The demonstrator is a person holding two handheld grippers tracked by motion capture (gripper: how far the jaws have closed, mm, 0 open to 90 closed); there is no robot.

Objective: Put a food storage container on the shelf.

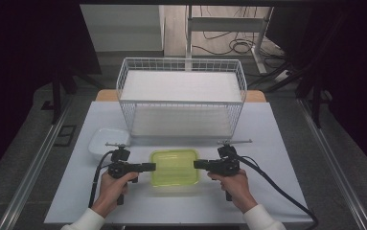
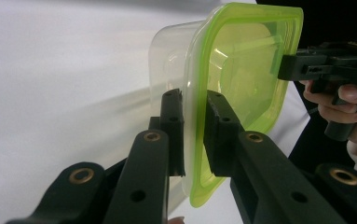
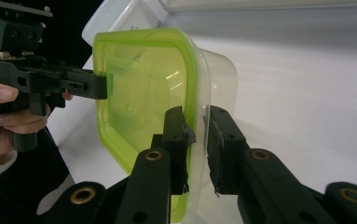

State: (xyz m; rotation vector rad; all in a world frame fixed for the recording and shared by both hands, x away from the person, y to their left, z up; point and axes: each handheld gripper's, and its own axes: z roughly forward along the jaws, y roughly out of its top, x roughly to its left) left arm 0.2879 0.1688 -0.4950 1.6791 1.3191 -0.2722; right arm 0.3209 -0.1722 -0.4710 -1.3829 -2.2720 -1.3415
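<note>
A clear plastic container with a lime-green lid [image 1: 174, 167] is at the near middle of the white table [image 1: 267, 143]. My left gripper [image 1: 150, 166] comes in from the left and is shut on the container's left rim. In the left gripper view its jaws pinch the green lid edge [image 2: 195, 130] of the container [image 2: 241, 56]. My right gripper [image 1: 198, 164] is shut on the opposite rim. In the right gripper view its jaws clamp the edge [image 3: 195, 135] of the container [image 3: 139, 84]. I cannot tell whether the container rests on the table.
A white wire basket [image 1: 181, 96] with a white board inside stands behind the container, across the far half of the table. A shallow white tub [image 1: 108, 141] lies at the left, just beyond my left gripper. Cables run over the floor at the back.
</note>
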